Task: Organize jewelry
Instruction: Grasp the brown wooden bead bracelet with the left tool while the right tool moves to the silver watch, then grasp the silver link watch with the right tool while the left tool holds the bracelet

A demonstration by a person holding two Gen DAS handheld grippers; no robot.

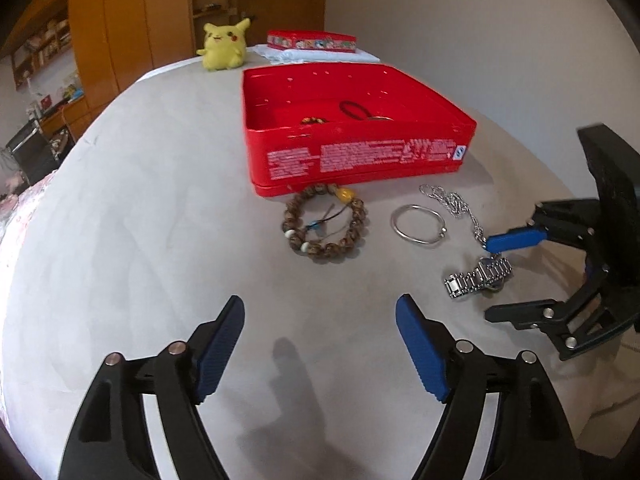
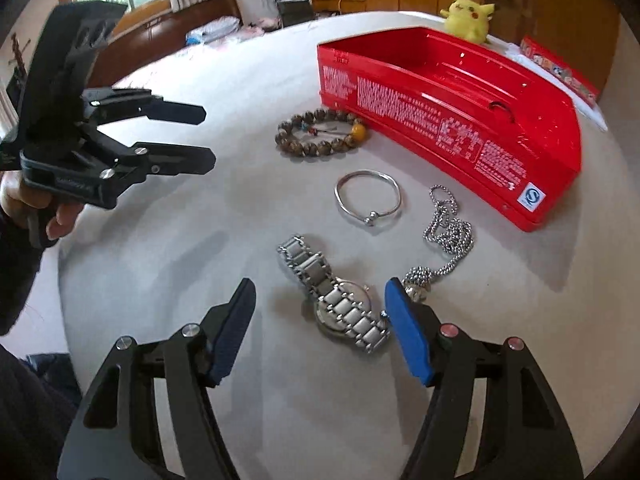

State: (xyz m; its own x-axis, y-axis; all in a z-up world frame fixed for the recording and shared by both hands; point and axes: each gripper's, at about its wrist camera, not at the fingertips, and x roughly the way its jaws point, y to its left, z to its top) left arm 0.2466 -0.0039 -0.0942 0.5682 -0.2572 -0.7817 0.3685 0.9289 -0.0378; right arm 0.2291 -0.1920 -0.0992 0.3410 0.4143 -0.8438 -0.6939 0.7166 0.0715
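On the pale tabletop [image 1: 140, 200], in front of an open red tin box [image 1: 360, 156] [image 2: 440, 120], lie a wooden bead bracelet [image 1: 358, 216] [image 2: 308, 148], a silver bangle [image 1: 400, 236] [image 2: 342, 200], a silver chain necklace [image 1: 452, 202] [image 2: 450, 236] and a steel watch [image 1: 472, 280] [image 2: 348, 312]. A black band [image 1: 352, 110] and another bead bracelet [image 1: 314, 121] rest inside the box. My left gripper [image 1: 320, 308] [image 2: 206, 138] hangs open and empty, short of the bead bracelet. My right gripper [image 2: 322, 286] [image 1: 486, 279] is open and straddles the watch without pressing it.
A yellow plush toy [image 1: 224, 46] [image 2: 468, 16] sits behind the box. Beside it a red printed tin [image 1: 312, 42] lies on a folded white cloth [image 1: 320, 56]. A hand [image 2: 24, 200] holds the left gripper. The table's rounded edge falls away on the left.
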